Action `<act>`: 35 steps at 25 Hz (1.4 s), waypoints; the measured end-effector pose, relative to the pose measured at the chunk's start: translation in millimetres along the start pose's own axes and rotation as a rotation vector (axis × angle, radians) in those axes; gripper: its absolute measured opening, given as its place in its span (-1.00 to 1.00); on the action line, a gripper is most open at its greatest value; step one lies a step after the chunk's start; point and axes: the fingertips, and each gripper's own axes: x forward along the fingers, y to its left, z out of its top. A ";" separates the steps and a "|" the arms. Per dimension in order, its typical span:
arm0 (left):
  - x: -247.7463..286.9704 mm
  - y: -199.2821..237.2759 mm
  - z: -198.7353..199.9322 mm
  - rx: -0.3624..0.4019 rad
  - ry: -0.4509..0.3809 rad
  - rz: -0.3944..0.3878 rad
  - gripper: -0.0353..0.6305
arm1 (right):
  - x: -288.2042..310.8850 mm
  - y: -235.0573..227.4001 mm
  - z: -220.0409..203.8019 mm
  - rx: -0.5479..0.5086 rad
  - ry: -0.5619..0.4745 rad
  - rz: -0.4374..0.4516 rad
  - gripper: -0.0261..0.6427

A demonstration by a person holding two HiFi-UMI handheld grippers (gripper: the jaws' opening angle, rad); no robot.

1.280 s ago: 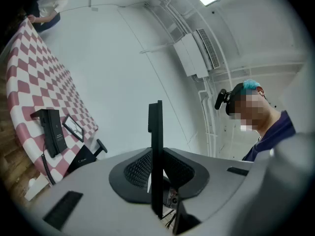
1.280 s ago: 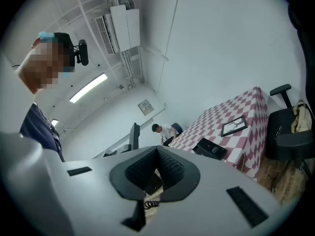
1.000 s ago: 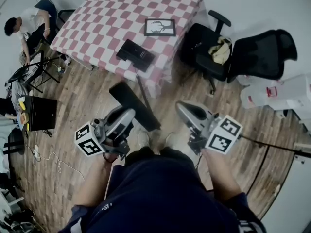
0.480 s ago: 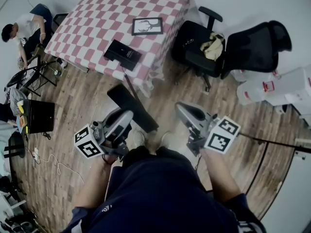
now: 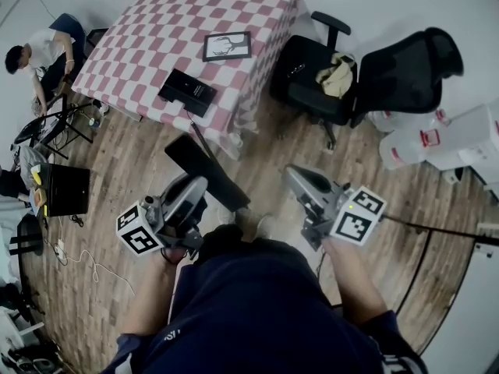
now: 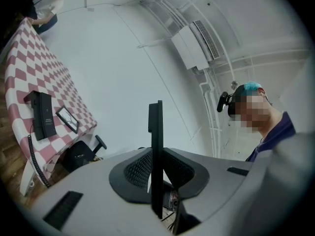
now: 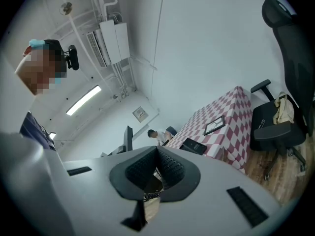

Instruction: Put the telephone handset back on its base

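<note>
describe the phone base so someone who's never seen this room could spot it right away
Find the table with the red-and-white checked cloth. Two flat things lie on it: the telephone base is the black slab near the edge closest to the head camera, while the picture frame behind it shows a white picture in a dark border.

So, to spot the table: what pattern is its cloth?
The cloth is red-and-white checked; head view.

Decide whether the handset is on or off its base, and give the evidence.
Off. The left hand-held gripper clamps the handset over the floor; the base lies apart on the checked table.
</note>
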 end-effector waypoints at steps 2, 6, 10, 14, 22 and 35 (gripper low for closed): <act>1.9 1.4 2.8 0.006 -0.007 -0.001 -0.63 | 0.0 -2.9 2.2 -0.002 -0.001 0.001 -0.88; 5.3 9.4 10.5 0.008 -0.017 -0.004 -0.62 | 6.1 -10.2 7.1 -0.002 0.004 -0.007 -0.88; 7.4 24.3 17.7 -0.004 -0.019 -0.006 -0.62 | 20.0 -18.6 9.4 0.001 0.021 -0.017 -0.88; 12.9 46.3 29.8 -0.018 -0.019 -0.012 -0.63 | 42.4 -31.3 13.1 0.007 0.040 -0.028 -0.88; 15.1 105.8 70.4 -0.056 -0.021 -0.002 -0.62 | 115.0 -53.7 22.1 0.033 0.086 -0.024 -0.88; -6.0 213.8 147.7 -0.138 -0.030 0.028 -0.63 | 248.7 -80.5 36.0 0.037 0.170 -0.044 -0.88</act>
